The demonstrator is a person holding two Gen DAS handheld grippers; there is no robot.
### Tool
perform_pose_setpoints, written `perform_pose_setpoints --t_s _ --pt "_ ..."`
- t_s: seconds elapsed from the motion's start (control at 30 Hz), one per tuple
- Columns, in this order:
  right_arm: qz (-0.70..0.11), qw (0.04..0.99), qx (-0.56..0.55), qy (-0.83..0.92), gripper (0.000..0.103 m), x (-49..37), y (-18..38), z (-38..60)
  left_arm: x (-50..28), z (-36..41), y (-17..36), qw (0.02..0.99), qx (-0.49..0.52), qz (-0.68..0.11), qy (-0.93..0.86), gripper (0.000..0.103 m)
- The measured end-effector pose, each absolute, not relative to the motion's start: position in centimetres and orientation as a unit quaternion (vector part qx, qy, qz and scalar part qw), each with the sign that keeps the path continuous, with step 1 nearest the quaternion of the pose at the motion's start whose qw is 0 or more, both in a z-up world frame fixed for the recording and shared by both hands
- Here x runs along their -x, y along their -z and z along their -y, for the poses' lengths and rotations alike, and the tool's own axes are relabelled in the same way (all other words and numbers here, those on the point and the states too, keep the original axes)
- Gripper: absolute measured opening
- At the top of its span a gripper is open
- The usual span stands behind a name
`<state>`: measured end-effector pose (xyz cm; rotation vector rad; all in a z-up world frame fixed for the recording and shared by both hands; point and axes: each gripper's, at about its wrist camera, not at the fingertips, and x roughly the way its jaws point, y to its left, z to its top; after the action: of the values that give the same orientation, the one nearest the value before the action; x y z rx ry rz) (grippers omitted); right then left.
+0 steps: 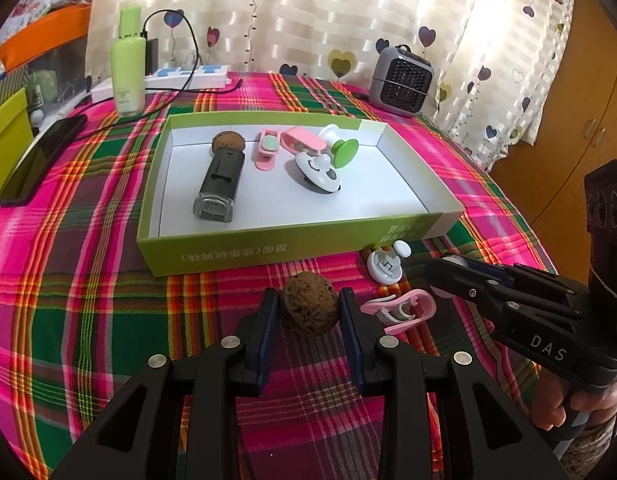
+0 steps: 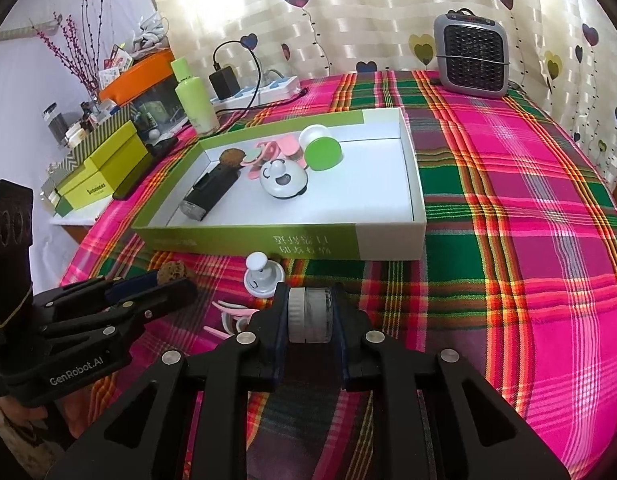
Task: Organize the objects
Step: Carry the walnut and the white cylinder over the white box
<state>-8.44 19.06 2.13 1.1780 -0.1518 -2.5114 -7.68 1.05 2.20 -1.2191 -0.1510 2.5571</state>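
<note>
Walnut (image 1: pixel 308 303), brown and wrinkled, sits clamped in left jaws; right jaws grip a translucent jar (image 2: pixel 310 314).

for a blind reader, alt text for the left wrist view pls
The left claw grips a brown walnut on a plaid tablecloth, before an open green box of small gadgets. The right claw reaches in beside a pink clip.

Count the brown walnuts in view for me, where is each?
2. One walnut sits between the left gripper fingers, in front of the box. The other walnut lies inside the box's back-left corner. More may be hidden.
</note>
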Motion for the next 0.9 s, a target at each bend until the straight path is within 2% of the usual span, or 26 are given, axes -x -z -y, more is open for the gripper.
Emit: perform_pose_setpoints --t_s 0.9 --pt "0.045 0.19 -0.376 0.906 0.02 10.8 -6.3 -18.5 10.0 -0.2 -5.4 0.152 0.393 0.055 -0.905 0.028"
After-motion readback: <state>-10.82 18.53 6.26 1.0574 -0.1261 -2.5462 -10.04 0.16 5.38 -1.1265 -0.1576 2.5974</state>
